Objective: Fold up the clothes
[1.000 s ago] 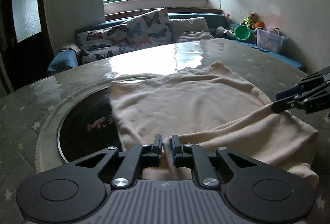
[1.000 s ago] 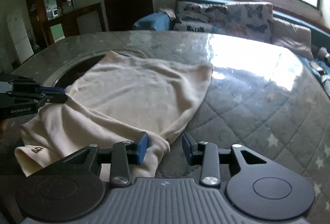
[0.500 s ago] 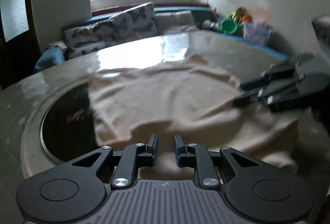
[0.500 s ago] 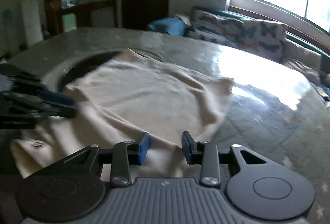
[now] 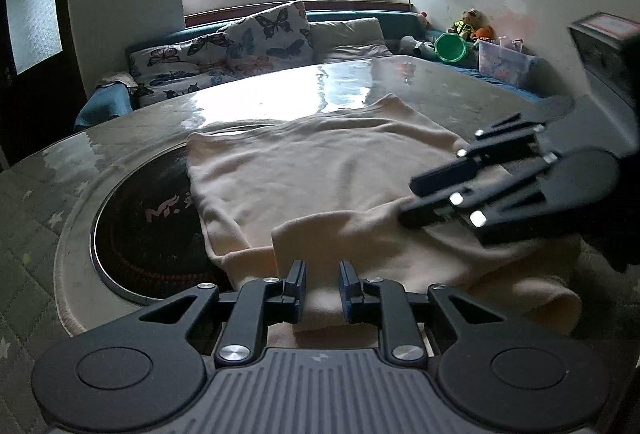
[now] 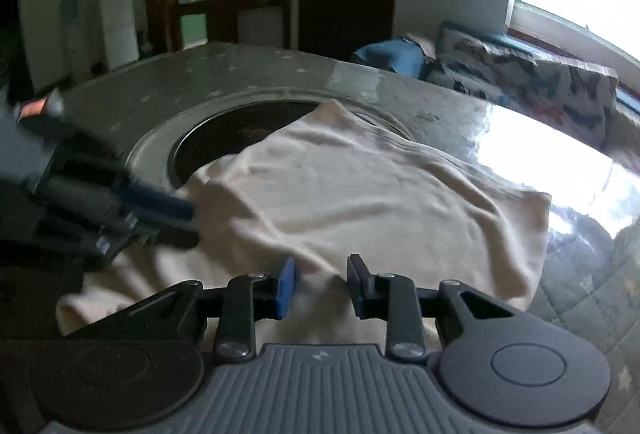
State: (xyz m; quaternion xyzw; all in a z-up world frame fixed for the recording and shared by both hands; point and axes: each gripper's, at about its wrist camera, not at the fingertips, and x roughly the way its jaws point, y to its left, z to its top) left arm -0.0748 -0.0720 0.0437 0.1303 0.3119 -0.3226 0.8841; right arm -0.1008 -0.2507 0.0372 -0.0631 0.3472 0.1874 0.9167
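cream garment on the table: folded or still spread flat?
Partly folded. The cream knit garment lies mostly flat on the quilted grey table, but its near edge is doubled over into a thick band.

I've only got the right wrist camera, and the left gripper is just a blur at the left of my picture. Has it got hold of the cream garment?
Observer: Yes. The left wrist view shows the left gripper with a folded edge of the cream garment filling the gap between its fingers.
Operator: How does my right gripper look from the side?
Observer: The right gripper sits low on a raised fold, its jaws closing with cloth between them.
Operator: What's past the table on that side?
Observer: A green bucket and a clear box stand by the wall.
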